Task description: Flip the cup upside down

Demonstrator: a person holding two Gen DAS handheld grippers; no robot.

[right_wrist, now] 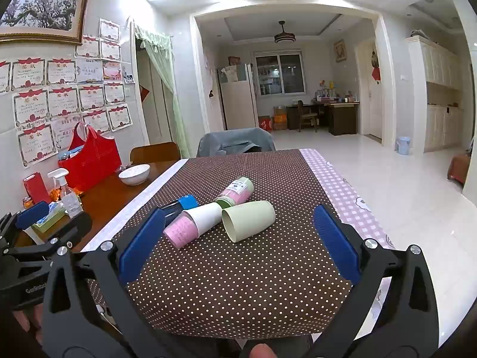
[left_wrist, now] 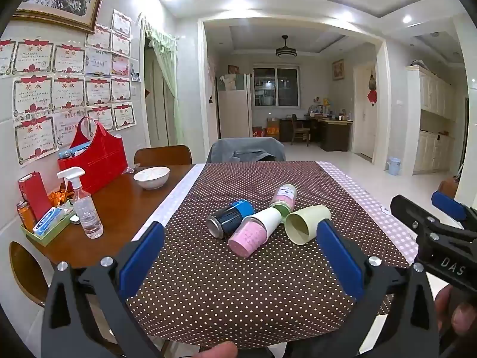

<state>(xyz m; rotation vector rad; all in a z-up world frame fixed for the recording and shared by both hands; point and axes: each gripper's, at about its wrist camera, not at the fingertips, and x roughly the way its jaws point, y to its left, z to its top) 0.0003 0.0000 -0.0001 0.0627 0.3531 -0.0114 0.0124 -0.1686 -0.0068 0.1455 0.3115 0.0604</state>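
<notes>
Lay on its side on the brown white-dotted tablecloth (left_wrist: 238,283), ahead of both grippers: the pale green plastic cup (left_wrist: 307,223), open mouth turned back toward the cameras and slightly to the left, base pointing away to the right. Sat just ahead of the right blue pad of the left gripper (left_wrist: 241,255) in that wrist view, untouched by it; appeared ahead of the right gripper (right_wrist: 238,243) and between its pads, also untouched. Touched at its left by a pink-and-white paper cup (left_wrist: 255,232), likewise tipped over, pink end nearest. Beyond that, further left, rested a dark ribbed cylinder with a blue cap and metal end (left_wrist: 230,218). Behind the green cup lay a pink-and-green labelled bottle (left_wrist: 283,199), slanting away. Spread wide with nothing between the pads: the left gripper, and the same for the right. Hovered side by side near the table's close edge, each showing at the border of the other's view. Further off to the left, on bare wood: a white ceramic bowl (left_wrist: 151,177), a clear spray bottle with white trigger (left_wrist: 85,205) and a red felt bag (left_wrist: 95,156).
</notes>
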